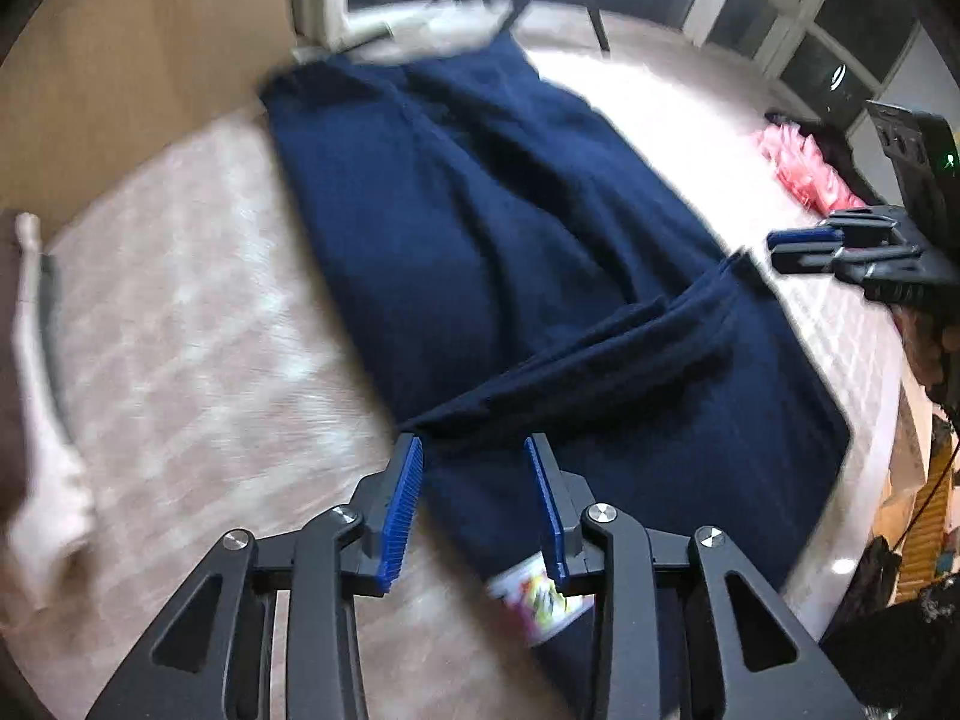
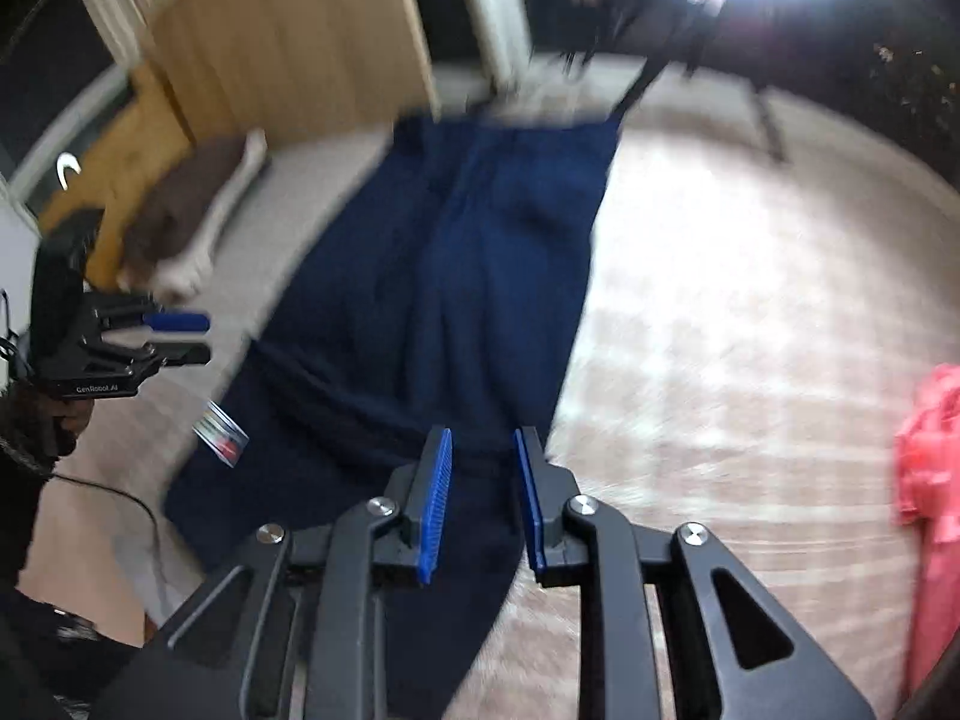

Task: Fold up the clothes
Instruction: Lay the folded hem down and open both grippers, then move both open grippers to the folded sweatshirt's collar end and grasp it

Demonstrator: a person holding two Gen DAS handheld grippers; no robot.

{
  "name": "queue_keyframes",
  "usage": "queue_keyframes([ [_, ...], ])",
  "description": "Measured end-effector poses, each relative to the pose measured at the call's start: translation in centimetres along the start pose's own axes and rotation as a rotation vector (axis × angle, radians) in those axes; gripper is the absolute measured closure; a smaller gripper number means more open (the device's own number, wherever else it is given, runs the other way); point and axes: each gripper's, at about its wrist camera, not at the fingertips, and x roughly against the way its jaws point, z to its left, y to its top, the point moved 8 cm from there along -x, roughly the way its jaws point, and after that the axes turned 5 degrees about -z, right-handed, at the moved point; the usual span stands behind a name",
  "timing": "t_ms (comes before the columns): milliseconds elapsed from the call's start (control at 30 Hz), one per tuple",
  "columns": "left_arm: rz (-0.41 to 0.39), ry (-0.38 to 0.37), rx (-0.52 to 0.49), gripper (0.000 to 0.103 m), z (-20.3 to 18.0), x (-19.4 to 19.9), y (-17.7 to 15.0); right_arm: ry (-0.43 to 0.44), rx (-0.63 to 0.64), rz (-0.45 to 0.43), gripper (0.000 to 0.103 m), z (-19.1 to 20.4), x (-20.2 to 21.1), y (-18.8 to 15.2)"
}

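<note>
A navy blue garment (image 1: 480, 228) lies stretched along the bed, with a folded ridge across its near part; it also shows in the right wrist view (image 2: 480, 276). A white printed label (image 1: 540, 594) sticks out at its near edge, and shows in the right wrist view (image 2: 221, 425) too. My left gripper (image 1: 474, 450) is open and empty just above the garment's near left edge. My right gripper (image 2: 480, 438) is open and empty over the garment's near right edge. Each gripper shows in the other's view, the right (image 1: 786, 252) and the left (image 2: 198, 337).
The beige patterned bedcover (image 1: 180, 360) spreads on both sides of the garment. A pink garment (image 2: 930, 480) lies at the right of the bed, also in the left wrist view (image 1: 804, 168). A brown pillow (image 2: 192, 192) and wooden headboard (image 2: 288, 42) are at the left.
</note>
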Motion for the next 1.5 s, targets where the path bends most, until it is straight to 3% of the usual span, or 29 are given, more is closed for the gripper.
queue_keyframes([
  [100,-0.061,0.035,-0.004,0.068,1.6,6.2,1.8,0.009,-0.035,-0.08,0.077,-0.7,5.5,3.2],
  [167,-0.105,0.079,-0.028,0.065,2.5,10.0,3.7,-0.005,-0.053,-0.128,0.061,-1.5,8.2,5.3],
  [200,-0.123,0.099,-0.038,0.063,3.1,11.5,4.9,-0.023,-0.047,-0.151,0.061,-1.7,9.0,6.1],
  [367,-0.179,0.175,-0.042,0.062,8.3,13.0,9.1,-0.077,0.004,-0.216,0.061,-1.6,8.0,10.4],
  [600,-0.188,0.158,0.009,0.062,10.9,3.6,16.5,-0.22,0.015,-0.129,0.061,-5.2,-6.1,14.2],
  [767,-0.14,0.12,0.068,0.062,12.7,-5.9,20.7,-0.184,-0.111,-0.067,0.061,-9.3,-15.6,16.1],
  [867,-0.095,0.113,0.074,0.062,13.9,-10.9,21.9,-0.183,-0.127,-0.052,0.061,-10.6,-18.4,16.9],
  [1033,-0.063,0.102,0.11,0.062,15.9,-15.5,22.7,-0.169,-0.111,-0.014,0.061,-11.5,-21.7,17.7],
  [1500,-0.047,0.115,0.103,0.062,16.4,-19.7,24.7,-0.151,-0.057,0.033,0.061,-10.8,-25.2,18.4],
])
